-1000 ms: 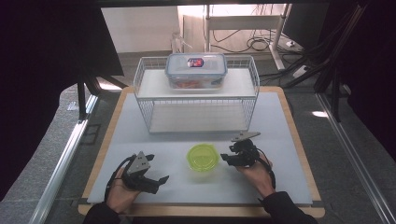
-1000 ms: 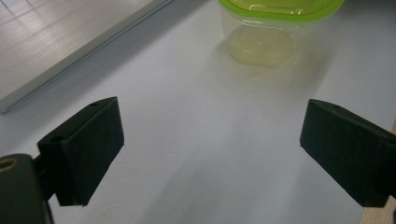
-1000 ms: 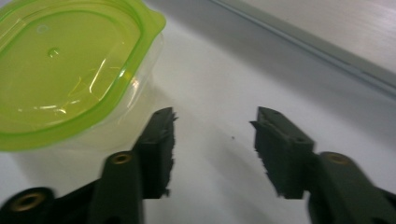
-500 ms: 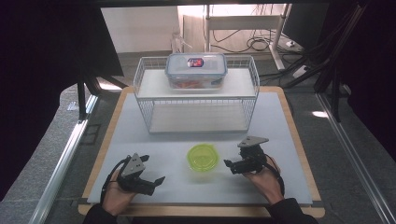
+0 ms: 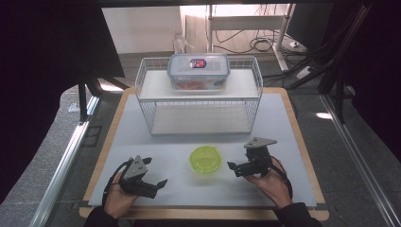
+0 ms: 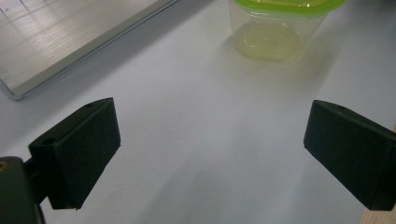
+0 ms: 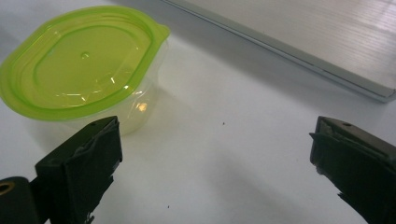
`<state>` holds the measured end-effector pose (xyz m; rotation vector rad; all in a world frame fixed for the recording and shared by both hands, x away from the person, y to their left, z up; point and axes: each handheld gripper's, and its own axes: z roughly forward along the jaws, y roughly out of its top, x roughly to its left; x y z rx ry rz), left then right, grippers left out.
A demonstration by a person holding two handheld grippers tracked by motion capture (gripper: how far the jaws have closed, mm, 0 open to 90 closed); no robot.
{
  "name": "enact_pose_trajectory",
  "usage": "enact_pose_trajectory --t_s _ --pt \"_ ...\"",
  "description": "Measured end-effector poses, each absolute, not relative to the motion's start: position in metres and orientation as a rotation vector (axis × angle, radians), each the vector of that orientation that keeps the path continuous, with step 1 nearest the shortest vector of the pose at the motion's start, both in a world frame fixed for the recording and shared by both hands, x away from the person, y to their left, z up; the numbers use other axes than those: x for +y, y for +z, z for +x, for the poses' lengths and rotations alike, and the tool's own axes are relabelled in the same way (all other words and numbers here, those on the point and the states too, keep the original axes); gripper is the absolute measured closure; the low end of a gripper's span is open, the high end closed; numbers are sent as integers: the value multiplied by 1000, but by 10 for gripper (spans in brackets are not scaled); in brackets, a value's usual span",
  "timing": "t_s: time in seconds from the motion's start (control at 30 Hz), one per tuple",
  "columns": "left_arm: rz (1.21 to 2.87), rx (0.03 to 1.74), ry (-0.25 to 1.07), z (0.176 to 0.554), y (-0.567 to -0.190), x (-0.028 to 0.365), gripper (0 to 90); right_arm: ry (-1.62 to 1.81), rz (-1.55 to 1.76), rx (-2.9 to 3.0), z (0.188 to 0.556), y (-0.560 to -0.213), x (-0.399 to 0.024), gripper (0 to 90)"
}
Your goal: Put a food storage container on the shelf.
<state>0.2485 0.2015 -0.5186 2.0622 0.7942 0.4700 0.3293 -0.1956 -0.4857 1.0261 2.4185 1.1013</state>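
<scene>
Sitting on the table: green-lidded container (image 5: 205,159), a small clear tub with its lime lid on, upright, just in front of the wire rack.
Container, close up: in the right gripper view (image 7: 84,65) the lid lies flat and seated; the tub looks empty, though the tinted plastic makes that hard to judge.
Right gripper (image 5: 236,168): just right of the container, apart from it; its jaws have just been opening and now stand wide, with only bare table between them.
Left gripper (image 5: 158,185): left of the container and nearer the person, well apart from it; jaws wide apart, nothing between them.
Table (image 5: 293,142): pale mat on a wooden board, bearing the container and the rack.
Wire rack (image 5: 198,101): white, two-tiered, behind the container.
Lidded box (image 5: 198,71): clear with a blue-rimmed lid, on the rack's upper shelf, behind and above the container.
</scene>
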Motion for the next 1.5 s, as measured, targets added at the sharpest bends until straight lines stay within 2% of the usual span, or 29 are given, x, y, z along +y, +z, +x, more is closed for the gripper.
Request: enact_pose_trajectory --t_s 0.47,0.77,1.0,1.33,1.5 --pt "2069 784 475 248 -519 201 39 1172 1080 2418 325 -475 -195 314" --pt "2070 782 478 248 -519 200 41 1340 1153 2438 331 -475 -191 387" --pt "2073 774 484 248 -519 199 42 1423 1249 2480 342 -483 -183 508" --pt "2084 769 483 248 -520 198 43 1511 1394 2564 361 -498 -172 608" --pt "2084 767 481 248 -520 198 44 1590 1500 2591 371 -505 -171 687"
